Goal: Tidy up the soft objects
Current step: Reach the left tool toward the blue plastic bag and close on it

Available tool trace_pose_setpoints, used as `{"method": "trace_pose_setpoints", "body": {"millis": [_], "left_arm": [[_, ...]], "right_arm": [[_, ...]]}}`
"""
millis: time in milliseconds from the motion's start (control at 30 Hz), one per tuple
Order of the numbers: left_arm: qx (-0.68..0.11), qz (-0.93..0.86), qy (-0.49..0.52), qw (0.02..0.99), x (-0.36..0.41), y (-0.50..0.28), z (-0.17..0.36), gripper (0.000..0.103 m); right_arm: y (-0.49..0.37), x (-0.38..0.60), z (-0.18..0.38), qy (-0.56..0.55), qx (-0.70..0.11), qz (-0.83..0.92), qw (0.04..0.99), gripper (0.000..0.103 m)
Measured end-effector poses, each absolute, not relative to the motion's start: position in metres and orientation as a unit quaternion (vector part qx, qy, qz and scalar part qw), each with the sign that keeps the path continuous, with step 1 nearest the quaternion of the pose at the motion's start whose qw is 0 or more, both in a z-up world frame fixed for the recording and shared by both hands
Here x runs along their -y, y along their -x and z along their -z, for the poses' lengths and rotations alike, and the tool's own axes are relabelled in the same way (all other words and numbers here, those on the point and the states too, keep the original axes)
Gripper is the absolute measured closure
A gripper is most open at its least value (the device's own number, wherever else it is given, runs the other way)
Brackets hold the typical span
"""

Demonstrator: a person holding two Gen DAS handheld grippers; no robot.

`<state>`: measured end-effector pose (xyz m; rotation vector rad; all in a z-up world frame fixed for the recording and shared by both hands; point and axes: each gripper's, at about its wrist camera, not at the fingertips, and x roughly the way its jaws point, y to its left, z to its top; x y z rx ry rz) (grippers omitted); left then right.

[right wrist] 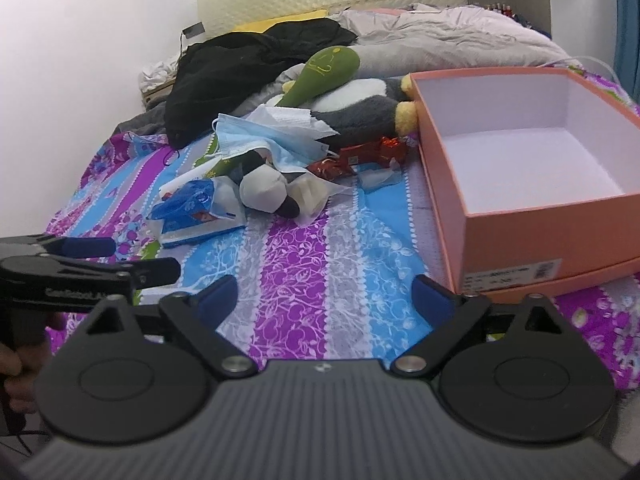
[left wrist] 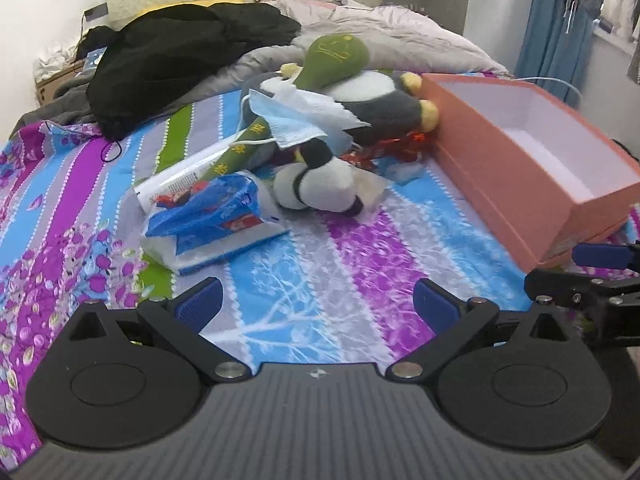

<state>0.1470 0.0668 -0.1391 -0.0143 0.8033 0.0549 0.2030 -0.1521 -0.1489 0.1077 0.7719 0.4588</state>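
Note:
A pile lies mid-bed: a grey and white penguin plush (left wrist: 380, 100) (right wrist: 360, 108), a green stuffed club (left wrist: 332, 60) (right wrist: 324, 70), a small black and white plush (left wrist: 320, 184) (right wrist: 266, 190), blue face masks (left wrist: 288, 120) (right wrist: 252, 138), a blue tissue pack (left wrist: 216, 216) (right wrist: 192, 212) and red wrappers (right wrist: 360, 158). An empty orange box (left wrist: 532, 160) (right wrist: 520, 160) stands to the right. My left gripper (left wrist: 318, 304) is open and empty above the bedspread, short of the pile. My right gripper (right wrist: 324, 300) is open and empty beside the box.
The bed has a striped purple and blue floral spread (left wrist: 320, 264) (right wrist: 304, 264). Black clothing (left wrist: 168, 60) (right wrist: 240, 68) and a crumpled pale duvet (left wrist: 400, 32) (right wrist: 440, 40) lie at the back. Blue curtains (left wrist: 556, 20) hang at the right.

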Motion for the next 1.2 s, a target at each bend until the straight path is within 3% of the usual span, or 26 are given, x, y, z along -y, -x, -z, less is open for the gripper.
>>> {"method": "trace_pose_setpoints", "body": {"millis": [100,600,1200], "left_arm": [[-0.388,-0.024,-0.035,0.921,-0.073,-0.160,0.146,0.001],[-0.375,-0.041,-0.159,0.912,-0.125,-0.232,0.174,0.002],[-0.399,-0.022,-0.176,0.899,-0.153,-0.269,0.212,0.030]], "right_arm": [[-0.216,0.143,0.159,-0.046,-0.370,-0.232,0.899,0.020],[-0.298,0.102,0.188,-0.079,-0.357,-0.241,0.899,0.020],[-0.374,0.082,0.237,-0.143,-0.403,-0.232,0.874,0.043]]}}
